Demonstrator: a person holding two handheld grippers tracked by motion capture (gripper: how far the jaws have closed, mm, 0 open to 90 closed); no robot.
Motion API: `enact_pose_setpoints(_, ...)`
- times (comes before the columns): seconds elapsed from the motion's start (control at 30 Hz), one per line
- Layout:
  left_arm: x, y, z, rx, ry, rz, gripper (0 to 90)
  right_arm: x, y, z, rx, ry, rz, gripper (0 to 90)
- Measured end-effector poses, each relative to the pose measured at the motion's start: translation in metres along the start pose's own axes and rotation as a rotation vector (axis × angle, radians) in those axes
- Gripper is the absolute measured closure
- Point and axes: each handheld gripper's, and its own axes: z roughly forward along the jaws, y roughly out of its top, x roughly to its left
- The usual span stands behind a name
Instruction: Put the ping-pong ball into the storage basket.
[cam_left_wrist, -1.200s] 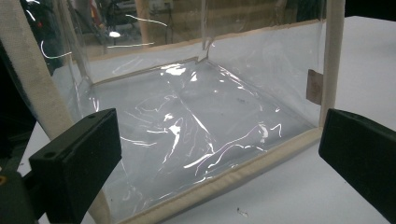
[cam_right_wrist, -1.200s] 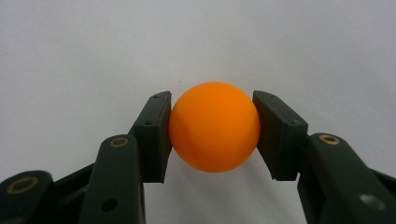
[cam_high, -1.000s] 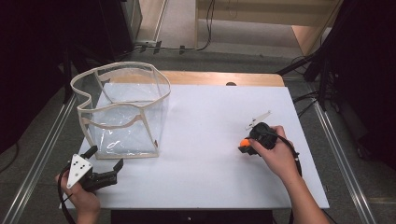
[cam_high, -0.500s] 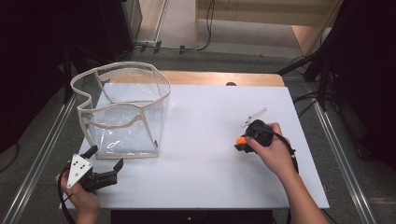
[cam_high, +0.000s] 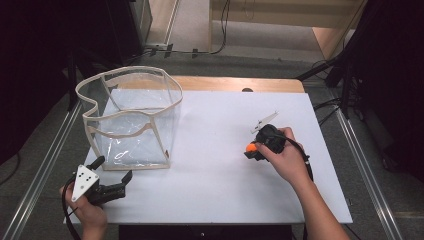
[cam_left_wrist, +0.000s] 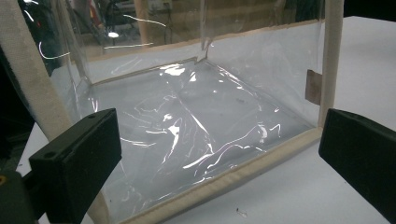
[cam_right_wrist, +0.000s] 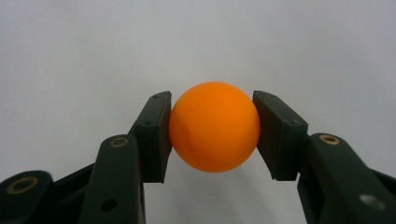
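Orange ball (cam_right_wrist: 214, 127) sits clamped between the right gripper (cam_right_wrist: 214, 135) jaws.

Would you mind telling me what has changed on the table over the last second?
The right tool, shut on the small orange ball, has drifted slightly left, toward the clear plastic bag with cream fabric trim. Nothing was picked up or released. The bag and the open left tool near it stayed where they were.

White-topped table (cam_high: 215, 200), wooden far edge (cam_high: 235, 83), grey floor (cam_high: 192, 30), dark surroundings, floor cables (cam_high: 220, 27)
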Motion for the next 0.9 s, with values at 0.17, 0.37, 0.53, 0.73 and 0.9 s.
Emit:
enact_pose_setpoints(0.17, 0.0, 0.0, 0.0, 0.0, -0.002, 0.0, 0.0, 0.004, 0.008, 0.002, 0.001, 0.012, -0.016, 47.8)
enact_pose_setpoints(0.37, 0.0, 0.0, 0.0, -0.001, -0.005, 0.0, 0.0, 0.007, 0.016, 0.004, 0.0, 0.02, -0.035, 47.8)
enact_pose_setpoints(0.53, 0.0, 0.0, 0.0, 0.0, -0.005, 0.0, 0.0, 0.011, 0.021, 0.006, 0.014, 0.02, -0.054, 47.8)
enact_pose_setpoints(0.73, 0.0, 0.0, 0.0, 0.001, -0.009, 0.0, 0.0, 0.013, 0.028, 0.007, 0.015, 0.028, -0.069, 47.8)
enact_pose_setpoints(0.9, 0.001, 0.0, 0.0, -0.002, -0.011, -0.001, 0.0, 0.016, 0.032, 0.008, 0.025, 0.026, -0.081, 47.8)
